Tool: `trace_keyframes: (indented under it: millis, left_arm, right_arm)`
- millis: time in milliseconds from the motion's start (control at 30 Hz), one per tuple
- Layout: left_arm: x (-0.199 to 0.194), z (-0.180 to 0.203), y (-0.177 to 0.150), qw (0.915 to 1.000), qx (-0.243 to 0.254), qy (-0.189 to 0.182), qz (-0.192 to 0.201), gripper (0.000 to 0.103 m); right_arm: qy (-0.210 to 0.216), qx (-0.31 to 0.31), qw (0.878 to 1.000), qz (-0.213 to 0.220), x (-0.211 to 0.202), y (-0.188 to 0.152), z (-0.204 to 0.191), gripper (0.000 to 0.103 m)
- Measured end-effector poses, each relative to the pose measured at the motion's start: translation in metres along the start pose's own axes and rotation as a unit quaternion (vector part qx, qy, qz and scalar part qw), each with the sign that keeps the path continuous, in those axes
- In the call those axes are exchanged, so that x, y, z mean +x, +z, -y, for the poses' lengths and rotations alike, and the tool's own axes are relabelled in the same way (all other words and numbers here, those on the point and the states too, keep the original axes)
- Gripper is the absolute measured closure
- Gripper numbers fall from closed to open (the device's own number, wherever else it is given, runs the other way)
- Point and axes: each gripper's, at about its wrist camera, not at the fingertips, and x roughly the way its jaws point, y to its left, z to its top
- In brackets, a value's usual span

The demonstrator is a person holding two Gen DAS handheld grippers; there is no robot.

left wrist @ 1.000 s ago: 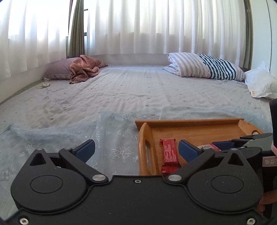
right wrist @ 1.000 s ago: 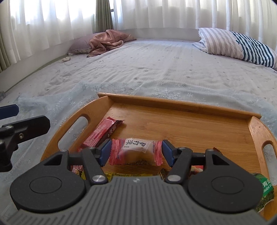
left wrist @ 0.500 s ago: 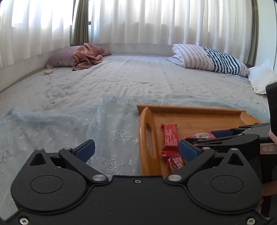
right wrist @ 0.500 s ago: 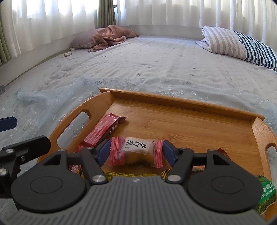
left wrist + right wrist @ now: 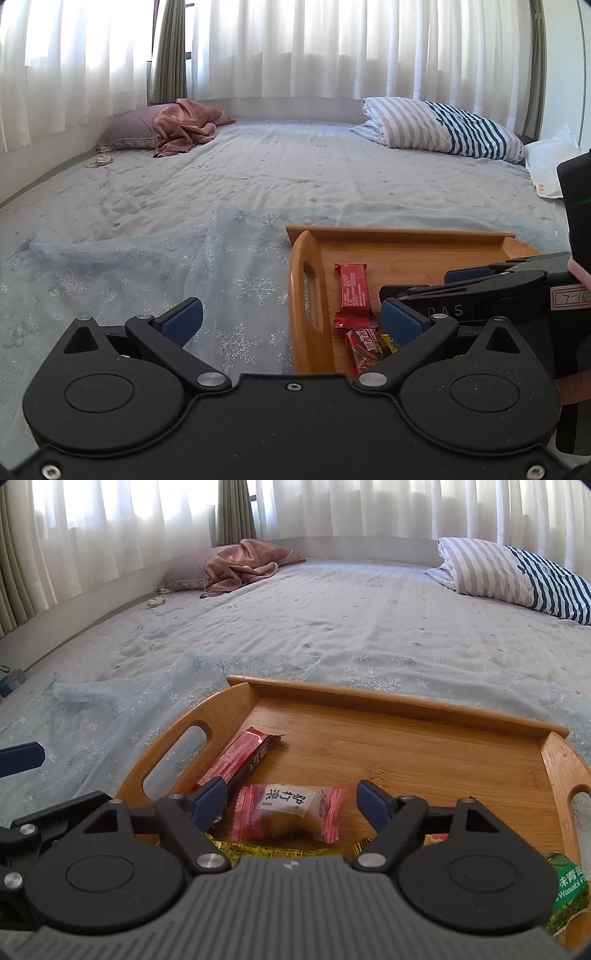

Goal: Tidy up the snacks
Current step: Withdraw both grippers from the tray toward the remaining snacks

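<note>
since a second ago the right gripper's (image 5: 290, 805) jaws have just been opening: they stood close against the twisted ends of the pink-wrapped pastry (image 5: 288, 812) and now stand well spread, with a gap on either side of it. the pastry lies between the pads but neither presses on it; it rests on the floor of the wooden tray (image 5: 406, 746), so it reads as set down, not carried.

going left to right in the right wrist view: the tip of one blue pad of the left gripper (image 5: 291, 323) pokes in at the far left edge over the pale blue snowflake cloth (image 5: 122, 709). next comes the tray's left handle slot, then the long red bar (image 5: 240, 757) lying aslant just inside it, its near end behind the right gripper's left pad. the pastry sits just right of that, near the front of the tray. a yellow wrapper (image 5: 229, 849) shows under the gripper body, and a green wasabi packet (image 5: 567, 893) sits at the tray's right front corner.

the left gripper is wide apart and holds nothing, hanging over the cloth beside the tray's left side.

my judgement: one snack has been placed; the next move is to lift the right gripper clear without nudging the pastry.
</note>
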Motion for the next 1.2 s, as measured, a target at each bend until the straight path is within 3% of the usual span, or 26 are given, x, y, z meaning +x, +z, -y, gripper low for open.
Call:
trace_keyframes:
  millis: [300,567,1200]
  left_arm:
    - [-0.019,0.01,-0.003,0.9999,0.013,-0.005,0.001,0.0]
    - [-0.038,0.023,-0.011,0.9994,0.025,-0.024,-0.008,0.0]
    - [-0.058,0.081,-0.034,0.9887,0.059,-0.133,-0.038,0.0]
  right_arm:
    - [0.002,0.018,1.0,0.013,-0.023,-0.001,0.007,0.0]
    - [-0.007,0.023,1.0,0.02,-0.047,-0.009,0.012,0.0]
    - [-0.092,0.086,0.991,0.039,-0.144,-0.057,0.092,0.0]
